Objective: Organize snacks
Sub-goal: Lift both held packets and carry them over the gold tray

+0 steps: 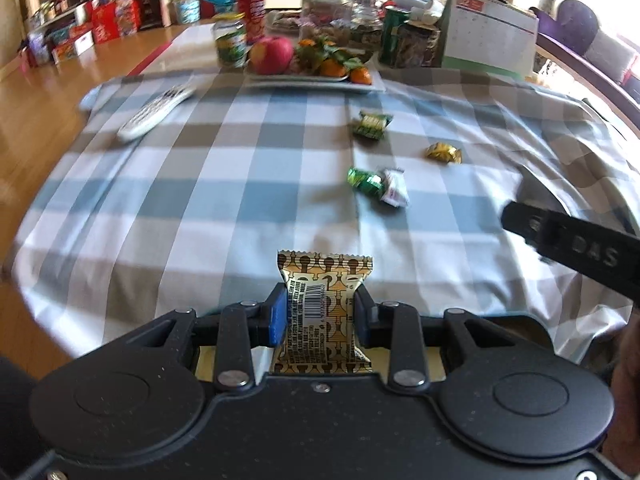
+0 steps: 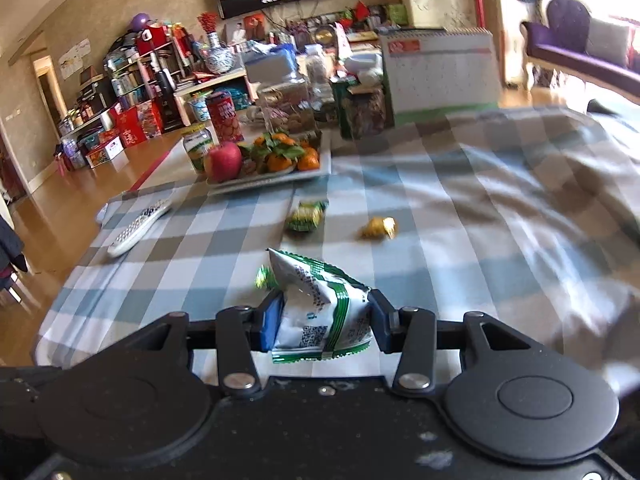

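Your left gripper [image 1: 321, 312] pinches a gold patterned snack packet [image 1: 322, 312] upright between its blue pads, the packet's crimped top edge poking out past the fingertips above the checked tablecloth [image 1: 200, 200]. Your right gripper [image 2: 324, 320] is clamped on a white-and-green snack bag [image 2: 320, 312], which sits crumpled and tilted between the jaws. Ahead of both, loose wrapped candies [image 1: 370, 125] lie on the cloth, short of the fruit tray [image 1: 316, 80], with a remote control [image 1: 154, 114] off to the left.
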A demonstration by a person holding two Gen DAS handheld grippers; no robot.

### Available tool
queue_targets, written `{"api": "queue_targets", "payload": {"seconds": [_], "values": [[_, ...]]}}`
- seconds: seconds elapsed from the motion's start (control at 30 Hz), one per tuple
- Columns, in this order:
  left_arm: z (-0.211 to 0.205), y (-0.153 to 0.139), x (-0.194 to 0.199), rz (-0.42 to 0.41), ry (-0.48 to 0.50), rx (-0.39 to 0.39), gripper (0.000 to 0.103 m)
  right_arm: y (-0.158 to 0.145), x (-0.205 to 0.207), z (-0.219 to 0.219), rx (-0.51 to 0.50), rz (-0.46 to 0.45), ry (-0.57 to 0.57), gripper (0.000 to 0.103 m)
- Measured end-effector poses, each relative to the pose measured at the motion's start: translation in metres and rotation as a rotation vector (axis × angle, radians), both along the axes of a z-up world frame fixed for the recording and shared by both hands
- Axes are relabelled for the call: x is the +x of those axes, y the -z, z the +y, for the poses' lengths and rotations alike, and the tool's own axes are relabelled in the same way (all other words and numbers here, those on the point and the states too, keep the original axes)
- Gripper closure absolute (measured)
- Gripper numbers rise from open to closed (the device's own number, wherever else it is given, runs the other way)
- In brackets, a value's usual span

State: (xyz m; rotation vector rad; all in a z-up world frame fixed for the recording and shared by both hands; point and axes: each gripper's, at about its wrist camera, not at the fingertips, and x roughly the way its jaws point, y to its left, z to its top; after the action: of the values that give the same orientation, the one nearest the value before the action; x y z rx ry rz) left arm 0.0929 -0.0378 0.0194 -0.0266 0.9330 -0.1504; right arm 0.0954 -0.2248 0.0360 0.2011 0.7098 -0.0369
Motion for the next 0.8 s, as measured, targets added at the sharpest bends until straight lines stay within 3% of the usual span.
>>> {"api": "queue_targets", "payload": {"seconds": [0.2, 0.43, 0.63, 0.8], "values": [[0.005, 0.008, -0.024, 0.004, -0.012, 0.003, 0.061, 0.01, -0.043, -0.002, 0.043, 0.019, 0.061, 0.056], [-0.008, 0.018, -0.041, -0.016, 0.025, 0.084, 0.061, 0.025, -0.087, 0.006, 0.062, 0.054, 0.088, 0.056], [-0.011, 0.027, -0.044, -0.004, 0.051, 0.07, 0.061, 0.034, -0.113, 0.015, 0.067, 0.082, 0.095, 0.056], [-0.01, 0.032, -0.04, -0.001, 0.039, 0.055, 0.061, 0.035, -0.115, 0.025, 0.01, 0.069, 0.082, 0.056]]}}
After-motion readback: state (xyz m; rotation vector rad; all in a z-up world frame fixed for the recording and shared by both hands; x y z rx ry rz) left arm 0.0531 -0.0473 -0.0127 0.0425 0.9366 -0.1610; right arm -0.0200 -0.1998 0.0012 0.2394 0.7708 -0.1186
